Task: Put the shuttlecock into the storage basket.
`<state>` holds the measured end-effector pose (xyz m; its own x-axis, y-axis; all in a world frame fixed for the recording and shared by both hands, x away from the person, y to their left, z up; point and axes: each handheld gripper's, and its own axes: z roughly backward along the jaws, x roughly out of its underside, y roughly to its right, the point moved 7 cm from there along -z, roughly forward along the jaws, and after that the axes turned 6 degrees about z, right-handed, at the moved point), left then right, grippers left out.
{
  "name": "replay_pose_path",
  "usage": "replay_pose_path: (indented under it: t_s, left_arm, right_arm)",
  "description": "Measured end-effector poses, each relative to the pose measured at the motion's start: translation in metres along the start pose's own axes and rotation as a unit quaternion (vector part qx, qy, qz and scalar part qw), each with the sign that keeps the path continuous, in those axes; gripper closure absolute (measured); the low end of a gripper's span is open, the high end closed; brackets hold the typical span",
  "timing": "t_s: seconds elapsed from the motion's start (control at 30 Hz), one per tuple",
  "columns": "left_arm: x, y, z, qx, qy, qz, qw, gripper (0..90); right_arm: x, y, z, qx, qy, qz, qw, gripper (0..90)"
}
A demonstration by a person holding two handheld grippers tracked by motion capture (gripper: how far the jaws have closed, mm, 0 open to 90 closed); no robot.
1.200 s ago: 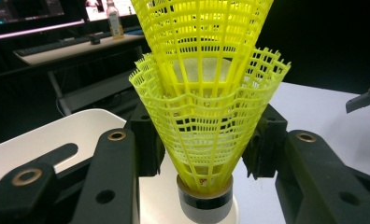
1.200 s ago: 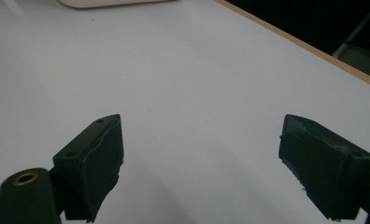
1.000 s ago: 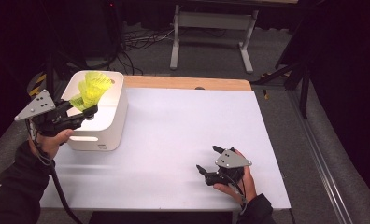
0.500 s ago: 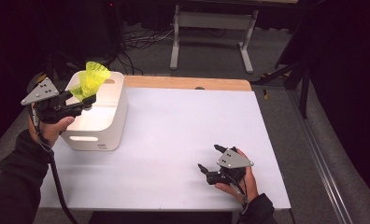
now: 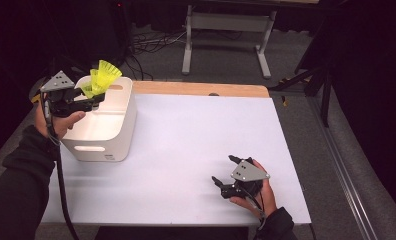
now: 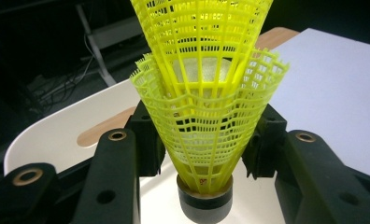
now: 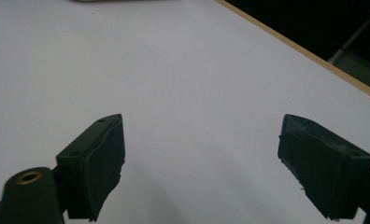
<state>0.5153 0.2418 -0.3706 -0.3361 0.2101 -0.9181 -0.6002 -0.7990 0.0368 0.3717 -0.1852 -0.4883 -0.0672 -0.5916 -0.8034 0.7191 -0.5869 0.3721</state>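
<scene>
— Shuttlecocks [image 5: 102, 79] first: we see two yellow plastic ones, nested one inside the other, pinched by our left hand-held gripper [image 5: 92, 98] above the white bin's [image 5: 117, 135] rim. In the left gripper view the jaws press on the outer skirt [image 6: 206, 135] from both sides, with the dark cork base [image 6: 204, 203] hanging below them.

— And the bin itself — what do we see inside it?

— A pale, lit interior; we cannot tell whether anything lies at the bottom. It stands at the left edge of the white table [image 5: 196, 145], a slot handle facing us.

— Our right hand-held gripper [image 5: 225, 171]?

— Low over the table's near right part, well apart from the bin, jaws spread wide with bare tabletop between the pads [image 7: 103, 161].
</scene>
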Motion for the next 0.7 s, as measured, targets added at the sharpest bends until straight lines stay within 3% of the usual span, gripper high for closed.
replay_pose_path:
  t_s: [0.23, 0.33, 0.43, 0.6, 0.7]
  left_arm:
    - [0.002, -0.006, -0.015, -0.015, -0.033, -0.009, 0.9993, 57.0]
    - [0.006, -0.006, -0.021, -0.016, -0.054, -0.001, 0.9984, 57.8]
    - [0.013, -0.008, -0.028, -0.030, -0.086, 0.003, 0.9958, 57.9]
    - [0.020, -0.009, -0.041, -0.047, -0.136, -0.010, 0.9896, 58.3]
    - [0.025, -0.013, -0.049, -0.054, -0.158, 0.008, 0.9859, 58.4]
  right_arm:
    - [0.001, -0.002, -0.001, -0.006, -0.002, 0.001, 1.0000, 16.1]
    - [0.001, -0.003, -0.001, -0.010, -0.004, 0.003, 0.9999, 16.5]
    - [0.000, -0.005, -0.002, -0.014, -0.005, 0.006, 0.9999, 16.7]
    - [-0.001, -0.008, -0.002, -0.019, -0.006, 0.007, 0.9998, 16.7]
    - [-0.001, -0.009, -0.003, -0.024, -0.007, 0.006, 0.9997, 16.7]
